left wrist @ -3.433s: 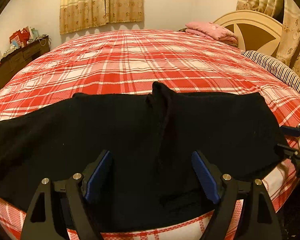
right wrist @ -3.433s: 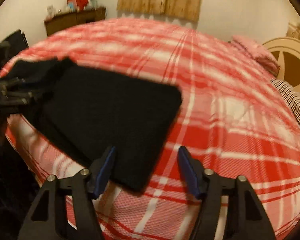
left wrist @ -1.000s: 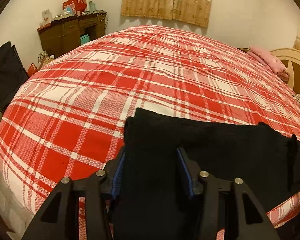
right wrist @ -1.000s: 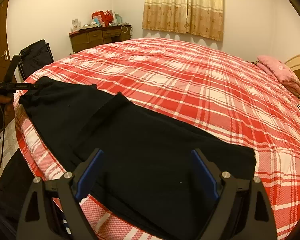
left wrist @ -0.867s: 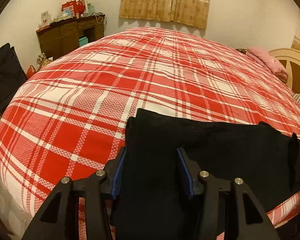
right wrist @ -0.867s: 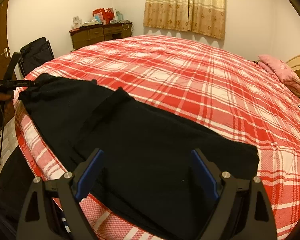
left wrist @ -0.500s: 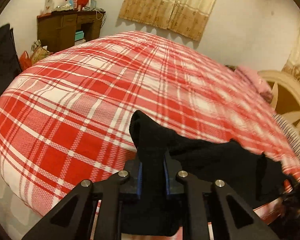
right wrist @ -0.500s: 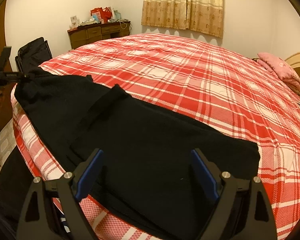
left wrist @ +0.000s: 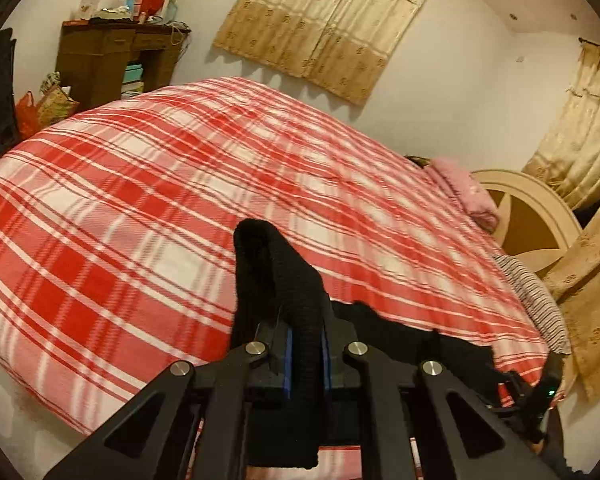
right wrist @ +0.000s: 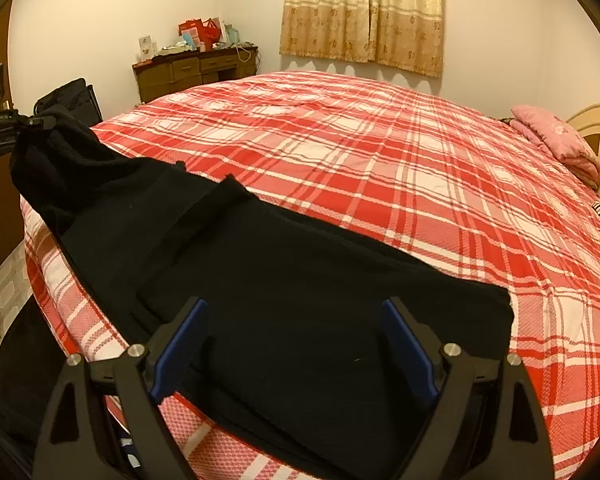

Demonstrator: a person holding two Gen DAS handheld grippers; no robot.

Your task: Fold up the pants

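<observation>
Black pants lie lengthwise along the near edge of the red plaid bed. Their far left end is raised off the bed, pinched in my left gripper. In the left wrist view that end bunches up between the blue pads, and the jaws of my left gripper are still closing tight on the cloth. My right gripper hovers open over the pants' right end, its fingers spread wide with cloth below them and nothing gripped. From the left wrist it shows as a small dark shape, the right gripper.
A brown dresser with clutter stands against the far wall, with a black chair beside it. A pink pillow and a cream headboard are at the right. Curtains hang on the back wall.
My left gripper closed on the pants' end and lifted it off the bed, tilting as it rose. My right gripper stayed still and open.
</observation>
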